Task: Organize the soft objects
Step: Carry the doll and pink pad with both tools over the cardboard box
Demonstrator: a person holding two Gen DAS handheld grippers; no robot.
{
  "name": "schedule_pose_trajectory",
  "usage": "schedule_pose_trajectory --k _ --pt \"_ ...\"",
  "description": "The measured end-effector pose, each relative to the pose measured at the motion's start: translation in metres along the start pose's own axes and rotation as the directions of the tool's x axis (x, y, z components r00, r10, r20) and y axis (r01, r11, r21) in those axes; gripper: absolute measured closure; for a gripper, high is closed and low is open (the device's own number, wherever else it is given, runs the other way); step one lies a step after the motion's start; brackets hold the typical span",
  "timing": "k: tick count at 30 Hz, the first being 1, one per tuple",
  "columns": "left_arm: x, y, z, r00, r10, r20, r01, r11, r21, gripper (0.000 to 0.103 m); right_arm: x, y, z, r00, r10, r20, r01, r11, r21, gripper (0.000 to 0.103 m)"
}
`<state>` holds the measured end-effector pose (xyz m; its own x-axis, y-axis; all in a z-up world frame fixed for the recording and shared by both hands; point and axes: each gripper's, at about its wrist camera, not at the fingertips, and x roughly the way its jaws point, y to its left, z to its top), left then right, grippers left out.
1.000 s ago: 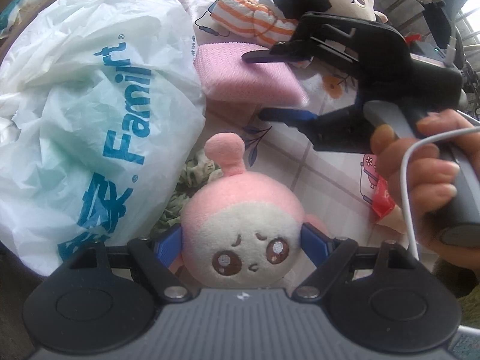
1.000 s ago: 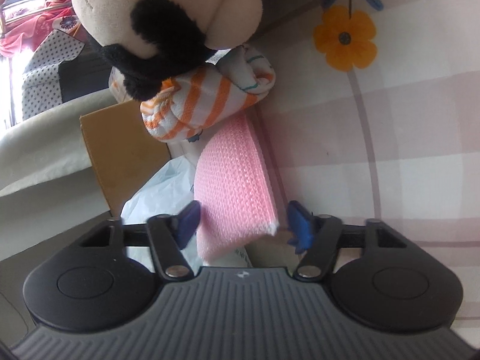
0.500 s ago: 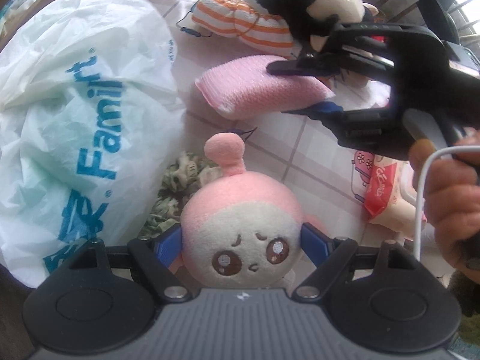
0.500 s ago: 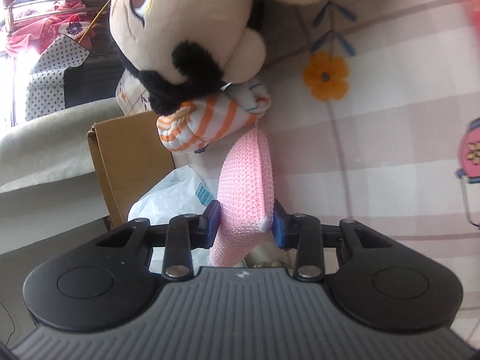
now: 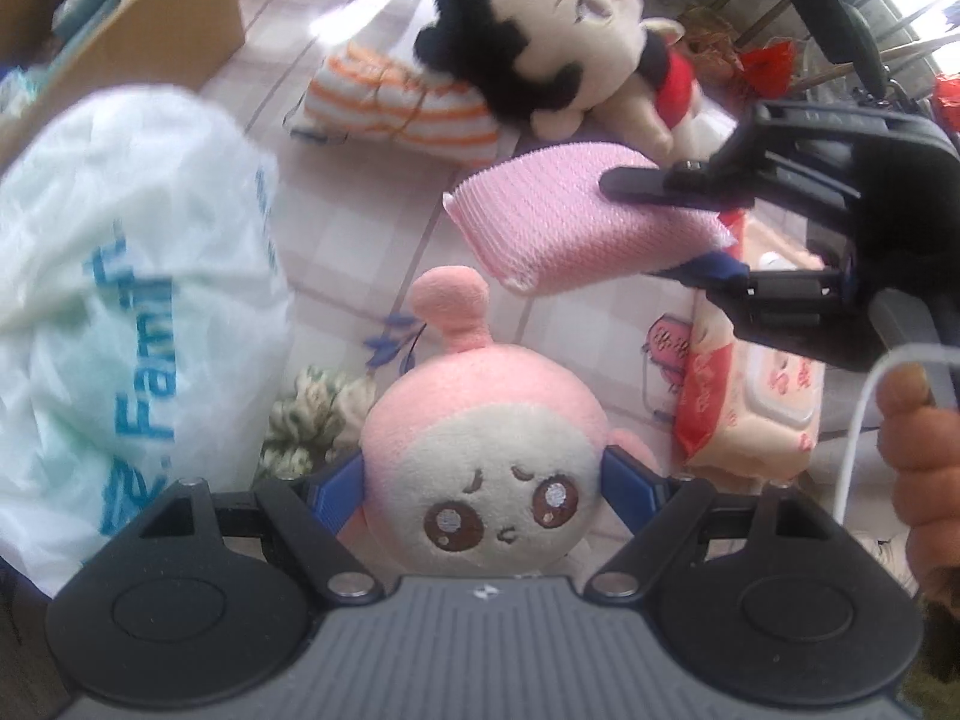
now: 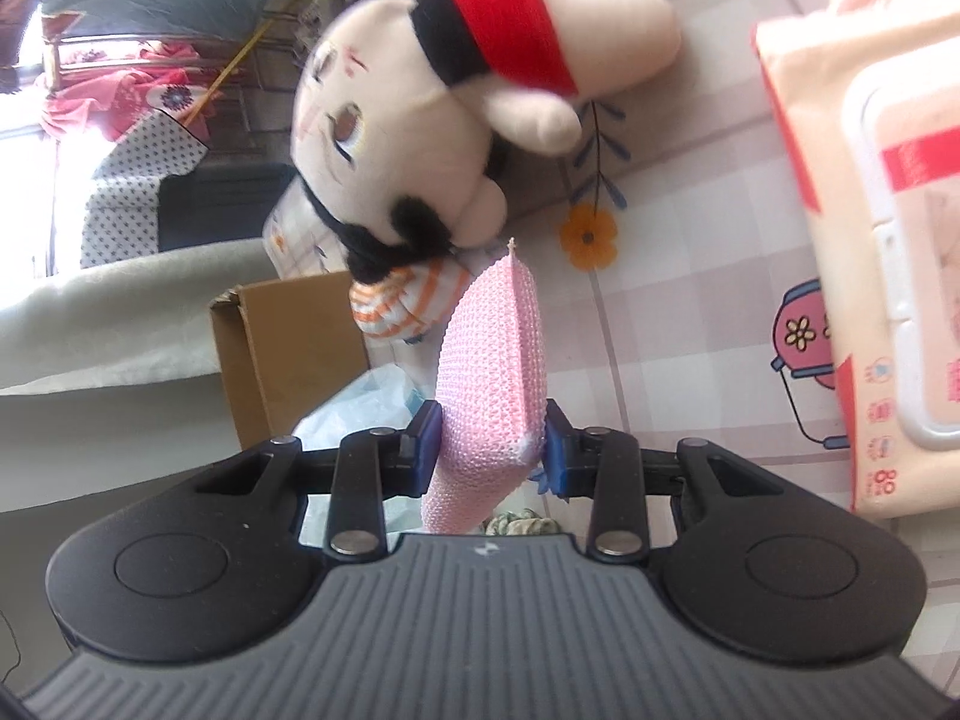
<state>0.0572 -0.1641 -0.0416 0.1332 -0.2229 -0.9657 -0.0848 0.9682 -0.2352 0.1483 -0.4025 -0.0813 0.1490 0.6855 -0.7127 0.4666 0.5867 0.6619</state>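
Left gripper (image 5: 483, 483) is clamped on a round pink-and-cream plush head with brown eyes and a stubby pink antenna (image 5: 480, 456), blue pads pressed into both sides of it. Right gripper (image 6: 489, 450) is closed on a knitted pink sponge pad (image 6: 492, 384), gripped near one end; in the left wrist view the pad (image 5: 576, 222) sits lifted off the checked floral tablecloth (image 5: 372, 240). A black-haired cream doll with a red collar (image 5: 564, 54) lies behind, its head on an orange-and-white striped cloth bundle (image 5: 390, 102). White plastic bag with blue lettering (image 5: 120, 300) sits left of the plush head, cardboard box (image 5: 150, 30) beyond it. Peach wet-wipes pack (image 6: 870, 240) lies right of the pad.
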Motion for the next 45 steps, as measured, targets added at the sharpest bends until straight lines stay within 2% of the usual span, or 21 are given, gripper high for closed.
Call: schedule_pose_trajectory --k 9,13,19,24,30,34,38,42,45 --pt "-0.036 -0.014 0.035 0.997 -0.035 0.071 0.032 0.998 0.047 0.019 -0.046 0.026 0.005 0.993 0.062 0.100 -0.060 0.998 -0.019 0.070" --pt "-0.045 -0.005 0.052 0.992 -0.094 0.085 0.088 0.994 0.071 0.019 -0.051 0.045 0.003 0.984 0.074 0.162 -0.074 0.997 -0.007 0.070" --pt "-0.084 0.038 0.084 0.973 -0.207 0.102 0.198 0.976 0.092 0.019 -0.054 0.094 -0.020 0.962 0.084 0.261 -0.093 0.995 0.021 0.070" --pt "-0.135 0.097 0.107 0.961 -0.241 0.133 0.226 0.967 0.119 0.019 -0.035 0.153 -0.056 0.939 0.125 0.320 -0.149 0.988 0.051 0.070" --pt "-0.186 0.186 0.134 0.966 -0.178 0.187 0.160 0.981 0.107 0.019 0.030 0.231 -0.092 0.930 0.214 0.299 -0.236 0.971 0.040 0.071" --pt "-0.213 0.242 0.145 0.967 -0.120 0.223 0.110 0.992 0.060 0.019 0.083 0.279 -0.107 0.933 0.262 0.247 -0.282 0.958 0.047 0.071" --pt "-0.225 0.287 0.151 0.972 -0.046 0.232 0.042 0.999 0.024 0.019 0.134 0.319 -0.123 0.944 0.271 0.187 -0.281 0.959 0.029 0.071" --pt "-0.214 0.322 0.150 0.982 0.009 0.188 -0.009 1.000 0.000 0.019 0.170 0.342 -0.133 0.970 0.202 0.139 -0.203 0.979 -0.006 0.071" --pt "-0.193 0.344 0.149 0.991 0.041 0.126 -0.040 0.999 -0.009 0.019 0.187 0.351 -0.128 0.992 0.069 0.105 -0.056 0.991 -0.121 0.071"
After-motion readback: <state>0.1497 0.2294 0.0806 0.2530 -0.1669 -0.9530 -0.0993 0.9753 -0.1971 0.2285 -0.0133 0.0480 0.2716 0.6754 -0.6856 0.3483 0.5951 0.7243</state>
